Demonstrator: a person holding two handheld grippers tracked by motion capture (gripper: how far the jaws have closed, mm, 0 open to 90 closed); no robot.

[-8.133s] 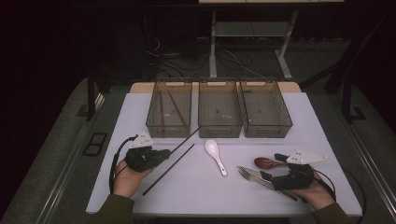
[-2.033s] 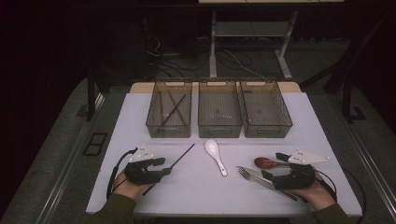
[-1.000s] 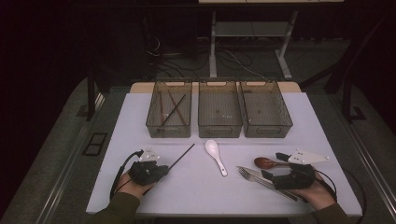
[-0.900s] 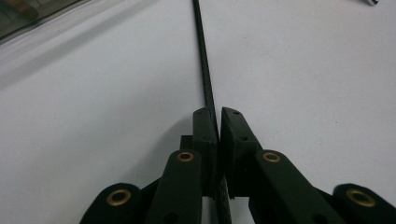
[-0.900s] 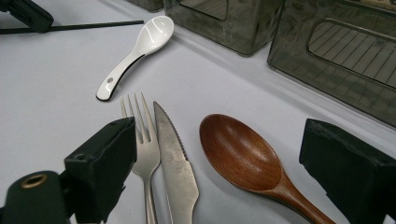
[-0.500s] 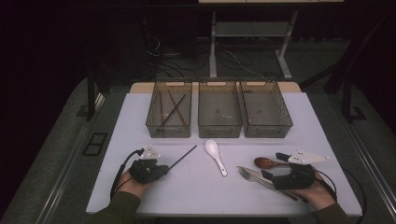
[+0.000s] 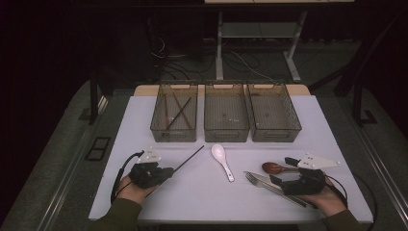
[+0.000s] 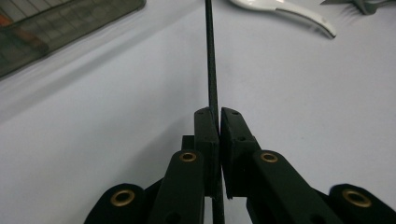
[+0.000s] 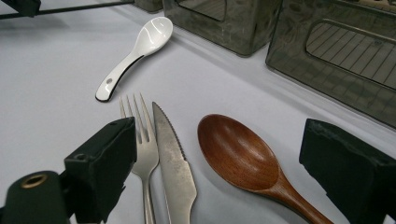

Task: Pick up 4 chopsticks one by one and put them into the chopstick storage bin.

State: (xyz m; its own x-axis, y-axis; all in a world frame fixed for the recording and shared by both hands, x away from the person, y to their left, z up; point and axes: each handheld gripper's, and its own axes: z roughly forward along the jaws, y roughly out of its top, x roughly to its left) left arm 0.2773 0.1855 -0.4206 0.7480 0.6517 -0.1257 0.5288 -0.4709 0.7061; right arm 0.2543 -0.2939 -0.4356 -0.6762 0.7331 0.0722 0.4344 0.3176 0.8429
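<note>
Black chopstick [image 7: 188, 158] flat, tip toward left bin [image 7: 174, 118]

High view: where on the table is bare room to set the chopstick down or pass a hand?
Bare table lies left of the left bin and right of the right bin, and along the near edge between the left gripper and the fork. It is crowded by the right gripper: fork, knife, wooden spoon.

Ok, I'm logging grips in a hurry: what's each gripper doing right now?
Left gripper: shut on the black chopstick.
Right gripper: open, holding nothing, jaws standing either side of the fork, knife and wooden spoon.
</note>
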